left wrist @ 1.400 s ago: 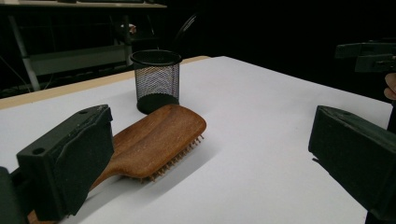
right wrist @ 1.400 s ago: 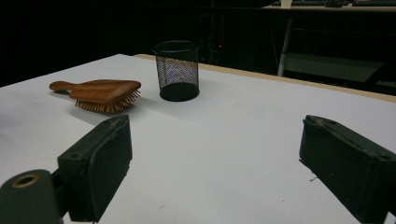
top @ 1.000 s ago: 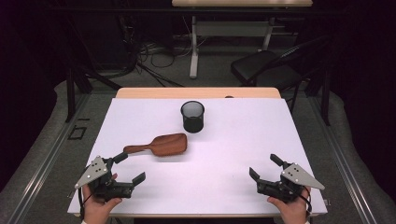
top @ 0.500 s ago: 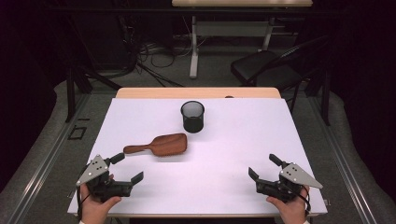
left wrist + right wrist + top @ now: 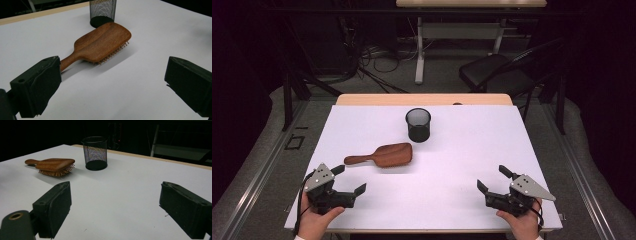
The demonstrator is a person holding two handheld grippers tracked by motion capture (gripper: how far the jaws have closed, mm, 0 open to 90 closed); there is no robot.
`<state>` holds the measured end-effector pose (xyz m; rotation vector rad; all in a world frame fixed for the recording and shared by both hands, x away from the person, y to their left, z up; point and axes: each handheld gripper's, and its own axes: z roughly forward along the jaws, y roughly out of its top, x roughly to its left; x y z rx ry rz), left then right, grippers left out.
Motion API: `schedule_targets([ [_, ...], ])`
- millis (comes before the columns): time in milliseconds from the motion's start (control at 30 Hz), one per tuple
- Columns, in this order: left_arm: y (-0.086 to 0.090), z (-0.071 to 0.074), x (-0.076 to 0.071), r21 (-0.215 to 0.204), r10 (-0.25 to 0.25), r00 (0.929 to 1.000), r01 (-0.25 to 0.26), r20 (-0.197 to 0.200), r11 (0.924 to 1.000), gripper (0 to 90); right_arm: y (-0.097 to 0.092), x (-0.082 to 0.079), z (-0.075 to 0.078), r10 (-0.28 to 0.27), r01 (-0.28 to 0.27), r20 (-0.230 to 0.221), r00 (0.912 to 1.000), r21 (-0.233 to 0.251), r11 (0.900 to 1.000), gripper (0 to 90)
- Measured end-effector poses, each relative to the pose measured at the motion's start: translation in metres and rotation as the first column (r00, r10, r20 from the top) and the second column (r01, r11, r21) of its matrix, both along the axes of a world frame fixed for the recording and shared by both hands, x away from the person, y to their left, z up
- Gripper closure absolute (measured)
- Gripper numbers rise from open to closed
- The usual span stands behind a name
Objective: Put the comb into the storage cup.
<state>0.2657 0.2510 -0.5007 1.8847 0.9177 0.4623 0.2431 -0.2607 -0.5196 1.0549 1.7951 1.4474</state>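
A wooden hairbrush (image 5: 382,155) lies bristles down on the white table (image 5: 462,160), its handle pointing left. Behind it stands a black mesh cup (image 5: 418,125), upright. My left gripper (image 5: 349,180) rests near the front left corner, open, nothing between its jaws. Along those jaws the hairbrush (image 5: 100,45) lies a short way ahead, with the mesh cup (image 5: 102,12) beyond it. My right gripper (image 5: 493,179) sits near the front right corner, open and empty too. From it the hairbrush (image 5: 53,166) and the mesh cup (image 5: 95,152) are far off to the left.
A tan wooden strip (image 5: 422,99) borders the table's far edge. Beyond it on the floor stand a dark chair (image 5: 497,72), a white desk frame (image 5: 419,55) and loose cables (image 5: 372,55). A hand holds each gripper at the near edge.
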Motion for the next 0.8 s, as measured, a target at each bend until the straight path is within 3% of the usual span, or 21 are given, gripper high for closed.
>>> schedule_targets([
  [400,-0.003,0.004,0.016,0.059,0.049,0.9947,-0.044,-0.09,0.9973,2.1,-0.002,0.001,-0.002,-0.018,0.018,-0.021,0.9996,0.005,0.9998,11.0],
  [800,0.006,0.01,0.031,0.108,0.081,0.9833,-0.064,-0.163,0.9921,2.1,-0.003,0.003,-0.003,-0.03,0.03,-0.029,0.9991,0.012,0.9995,11.8],
])
